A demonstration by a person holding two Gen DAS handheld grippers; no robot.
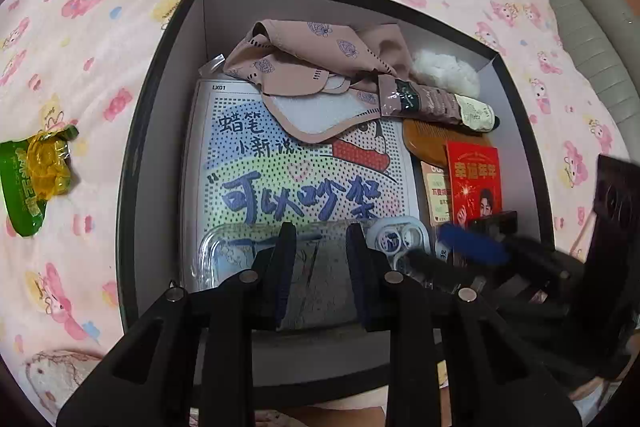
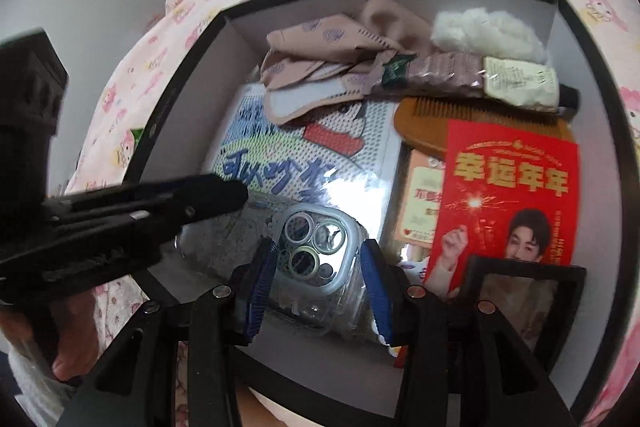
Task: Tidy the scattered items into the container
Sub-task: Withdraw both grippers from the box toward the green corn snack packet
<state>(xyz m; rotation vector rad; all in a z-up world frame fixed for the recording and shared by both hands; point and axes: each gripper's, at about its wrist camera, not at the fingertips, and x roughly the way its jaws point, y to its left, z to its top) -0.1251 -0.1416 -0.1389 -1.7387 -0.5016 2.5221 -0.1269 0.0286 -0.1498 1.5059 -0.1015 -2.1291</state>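
A black-rimmed box (image 1: 132, 155) (image 2: 176, 75) sits on a pink cartoon bedspread. It holds a cartoon peg board (image 1: 304, 183), a pink cloth (image 1: 316, 63), white fluff (image 2: 484, 27), a tube (image 2: 516, 83), a wooden comb (image 2: 424, 123), a red card (image 2: 512, 187) and a clear phone case (image 2: 316, 259) (image 1: 224, 247). My left gripper (image 1: 320, 251) hovers open over the case's grey middle, nothing pinched. My right gripper (image 2: 320, 287) stands open astride the case's camera end, and the pads look clear of it. A green and yellow packet (image 1: 36, 179) lies outside on the bedspread.
A small black frame (image 2: 524, 291) leans in the box's near right corner. A person's hand (image 2: 68, 327) holds the left gripper, whose fingers (image 2: 208, 195) reach in from the left. A grey padded edge (image 1: 592, 39) borders the bed at the far right.
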